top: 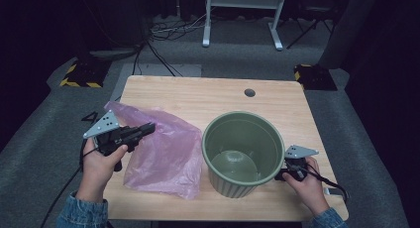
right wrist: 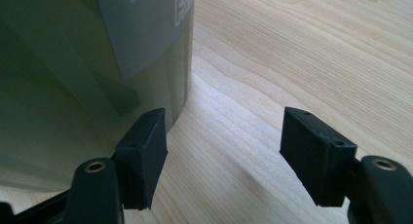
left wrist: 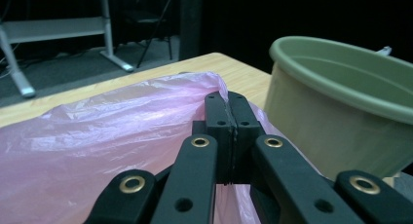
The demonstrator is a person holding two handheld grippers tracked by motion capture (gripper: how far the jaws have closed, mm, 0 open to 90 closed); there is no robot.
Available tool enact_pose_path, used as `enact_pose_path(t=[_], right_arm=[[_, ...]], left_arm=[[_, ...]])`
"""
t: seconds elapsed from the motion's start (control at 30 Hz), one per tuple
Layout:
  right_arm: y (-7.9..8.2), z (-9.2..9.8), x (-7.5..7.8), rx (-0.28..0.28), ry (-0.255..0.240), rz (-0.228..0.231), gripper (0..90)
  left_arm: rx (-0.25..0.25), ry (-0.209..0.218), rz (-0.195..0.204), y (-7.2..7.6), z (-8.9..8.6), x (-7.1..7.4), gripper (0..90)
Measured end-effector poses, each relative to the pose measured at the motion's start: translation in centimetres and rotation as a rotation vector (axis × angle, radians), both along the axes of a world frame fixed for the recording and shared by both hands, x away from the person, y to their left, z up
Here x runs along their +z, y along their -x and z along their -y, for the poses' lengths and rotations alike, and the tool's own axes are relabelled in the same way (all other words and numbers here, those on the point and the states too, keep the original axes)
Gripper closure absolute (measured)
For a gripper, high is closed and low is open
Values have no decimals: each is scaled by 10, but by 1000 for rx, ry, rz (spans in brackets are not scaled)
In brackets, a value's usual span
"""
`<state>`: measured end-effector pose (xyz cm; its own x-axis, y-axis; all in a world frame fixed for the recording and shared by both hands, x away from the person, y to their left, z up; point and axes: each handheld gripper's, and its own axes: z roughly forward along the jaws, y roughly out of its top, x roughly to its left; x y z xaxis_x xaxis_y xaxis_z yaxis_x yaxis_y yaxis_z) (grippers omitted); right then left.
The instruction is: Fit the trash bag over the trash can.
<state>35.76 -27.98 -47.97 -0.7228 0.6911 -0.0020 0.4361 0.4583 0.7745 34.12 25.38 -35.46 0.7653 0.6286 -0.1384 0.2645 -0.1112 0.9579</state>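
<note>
A pink plastic bag (top: 166, 156) lies crumpled on the left half of the wooden table (top: 198, 91). My left gripper (top: 148, 128) hovers over the bag's upper left part. In the left gripper view its jaws (left wrist: 227, 107) are pressed together with a fold of the bag (left wrist: 97, 131) pinched at their tips. An empty green ribbed pot (top: 233, 186) stands upright to the right of the bag. My right gripper (top: 281, 176) sits low by the pot's right side. Its jaws stand open (right wrist: 224, 136), with the left pad close to the pot's wall (right wrist: 73, 63) and bare wood between them.
A round cable hole (top: 249, 92) lies near the table's far edge. Beyond the table are a white desk frame (top: 242, 10), floor cables (top: 163, 34) and yellow-and-black striped blocks (top: 79, 75). A grey label (right wrist: 141, 24) is stuck on the pot's wall.
</note>
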Motion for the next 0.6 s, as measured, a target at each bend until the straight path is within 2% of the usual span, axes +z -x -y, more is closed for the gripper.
enact_pose_path(t=[0.17,0.43,0.6], right_arm=[[2,5,1,-13,2,1,343],[8,11,5,-27,19,10,340],[11,12,5,-30,24,14,339]], left_arm=[[-38,-3,20,-2,1,16,894],[-86,9,29,-8,-2,40,894],[-84,0,38,-16,0,52,895]])
